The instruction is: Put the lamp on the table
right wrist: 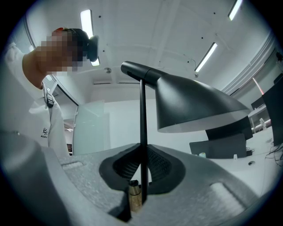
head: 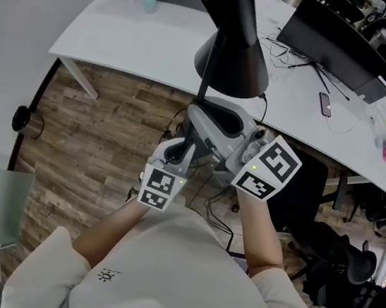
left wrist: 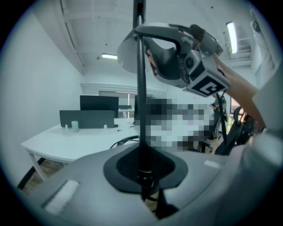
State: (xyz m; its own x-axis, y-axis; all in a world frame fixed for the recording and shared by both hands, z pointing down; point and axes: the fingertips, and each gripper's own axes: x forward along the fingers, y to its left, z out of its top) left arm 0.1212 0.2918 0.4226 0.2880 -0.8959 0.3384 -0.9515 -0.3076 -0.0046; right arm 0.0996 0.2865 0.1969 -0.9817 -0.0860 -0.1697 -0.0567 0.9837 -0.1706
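I'm pinching the thin round stem (left wrist: 140, 88) of the matt black metal lamp (head: 231, 62) with both claws. My left claw (left wrist: 143, 170) is pressing its ribbed black rubber pads onto the stem low down, and my right claw (right wrist: 142, 170) is clamping the same stem higher up, near the smooth cone-shaped shade (right wrist: 194, 106). The lamp is hanging upright in the air, shade over the near edge of the long white smooth-topped table (head: 144, 43), my claws over the wood-plank floor (head: 96, 136). I'm judging this as the carry step, lamp not yet set down. Next I'm needing to bring it forward over a bare patch of tabletop, keeping the stem vertical, then lower until the base lands. The base isn't showing in any view, so clearance is a guess. The stem looks slick and hard and the shade top-heavy, so it could twist in the pads. A small brass-coloured cylinder (right wrist: 135, 196) is sitting just beside the stem; I can't tell what it belongs to.
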